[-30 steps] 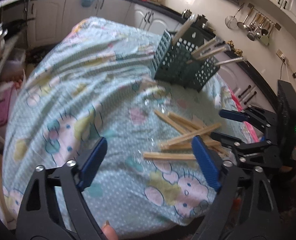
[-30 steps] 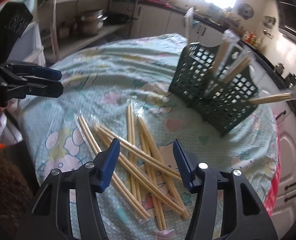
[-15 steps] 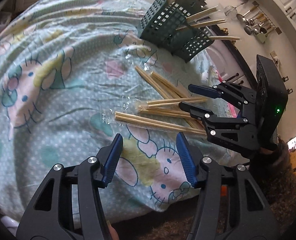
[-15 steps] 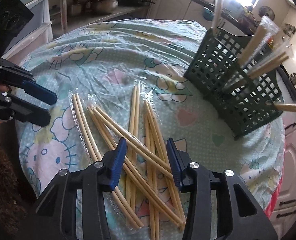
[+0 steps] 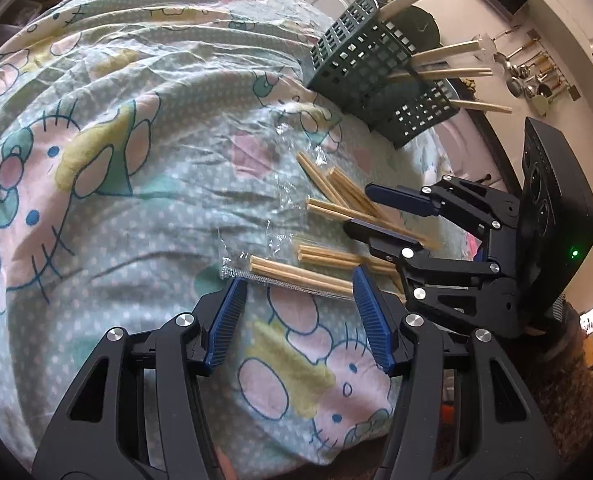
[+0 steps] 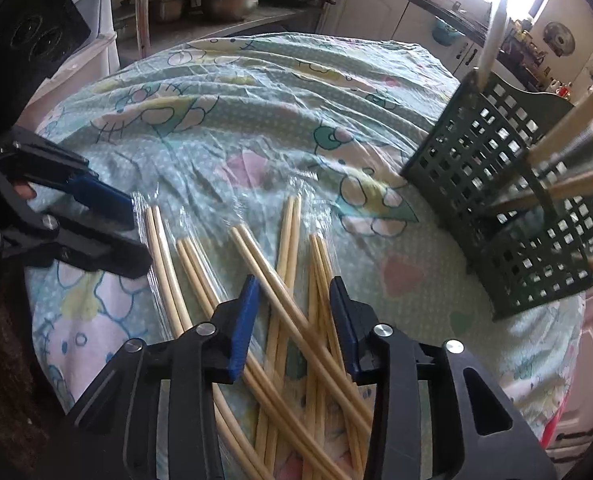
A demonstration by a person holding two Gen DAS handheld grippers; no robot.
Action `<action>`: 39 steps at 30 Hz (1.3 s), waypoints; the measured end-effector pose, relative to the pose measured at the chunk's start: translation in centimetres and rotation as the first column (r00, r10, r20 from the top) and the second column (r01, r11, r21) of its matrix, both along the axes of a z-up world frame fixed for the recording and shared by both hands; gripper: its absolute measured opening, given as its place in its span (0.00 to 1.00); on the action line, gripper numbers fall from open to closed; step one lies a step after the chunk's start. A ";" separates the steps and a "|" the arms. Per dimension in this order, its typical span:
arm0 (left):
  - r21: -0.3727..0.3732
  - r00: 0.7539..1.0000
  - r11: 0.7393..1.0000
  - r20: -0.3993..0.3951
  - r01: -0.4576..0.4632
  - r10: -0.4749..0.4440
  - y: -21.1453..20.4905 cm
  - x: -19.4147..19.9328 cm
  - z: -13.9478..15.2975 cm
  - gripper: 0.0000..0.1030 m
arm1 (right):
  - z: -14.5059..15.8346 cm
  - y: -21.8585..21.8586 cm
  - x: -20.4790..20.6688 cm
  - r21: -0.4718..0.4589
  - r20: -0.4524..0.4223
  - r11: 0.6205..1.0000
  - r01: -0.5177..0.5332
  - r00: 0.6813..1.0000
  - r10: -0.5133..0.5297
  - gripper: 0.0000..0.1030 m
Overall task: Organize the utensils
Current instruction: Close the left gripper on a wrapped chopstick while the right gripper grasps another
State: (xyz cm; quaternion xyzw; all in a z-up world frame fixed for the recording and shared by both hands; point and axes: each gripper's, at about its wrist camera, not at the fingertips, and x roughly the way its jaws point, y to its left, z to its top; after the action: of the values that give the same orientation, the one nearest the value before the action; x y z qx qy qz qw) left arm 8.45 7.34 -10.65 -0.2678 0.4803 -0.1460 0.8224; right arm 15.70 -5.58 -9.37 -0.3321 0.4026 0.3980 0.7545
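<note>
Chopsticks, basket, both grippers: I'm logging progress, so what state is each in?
Loose chopsticks: wrapped, lying crossed on the cloth.
Basket: upright, several chopsticks standing in it.
Left gripper: open, nothing held.
Right gripper: closing around one pair, not yet pressing.

Left gripper (image 5: 300,312) hovers half-open, nearest wrapped chopsticks (image 5: 300,274) lying just past its tips. Right gripper (image 5: 360,212) is closing around another pair (image 5: 336,210). The green basket (image 5: 372,76) sits far beyond on the tablecloth (image 5: 116,200).
</note>
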 end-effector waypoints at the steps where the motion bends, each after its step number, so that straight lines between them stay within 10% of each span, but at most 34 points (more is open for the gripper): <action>1: -0.006 1.000 1.000 -0.001 -0.005 0.005 0.0 0.2 -0.1 0.46 | 0.0 0.2 0.2 0.002 -0.004 1.000 -0.002 1.000 0.002 0.31; 20: -0.145 0.993 0.983 -0.042 -0.117 0.112 3.3 1.8 -1.5 0.19 | -0.4 3.8 0.9 -0.004 0.010 0.999 -0.052 0.999 0.052 0.12; 39: -0.099 0.989 0.988 0.078 -0.119 0.127 5.5 1.7 2.2 0.02 | 6.2 -0.5 2.5 0.198 0.064 0.972 0.125 0.988 -0.140 0.11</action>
State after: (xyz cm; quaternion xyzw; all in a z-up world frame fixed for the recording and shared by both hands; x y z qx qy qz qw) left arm 10.10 12.88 -8.46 -0.3289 0.4205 -0.1284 0.8358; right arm 18.21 -6.05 -3.12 -0.2447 0.3535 0.3710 0.8231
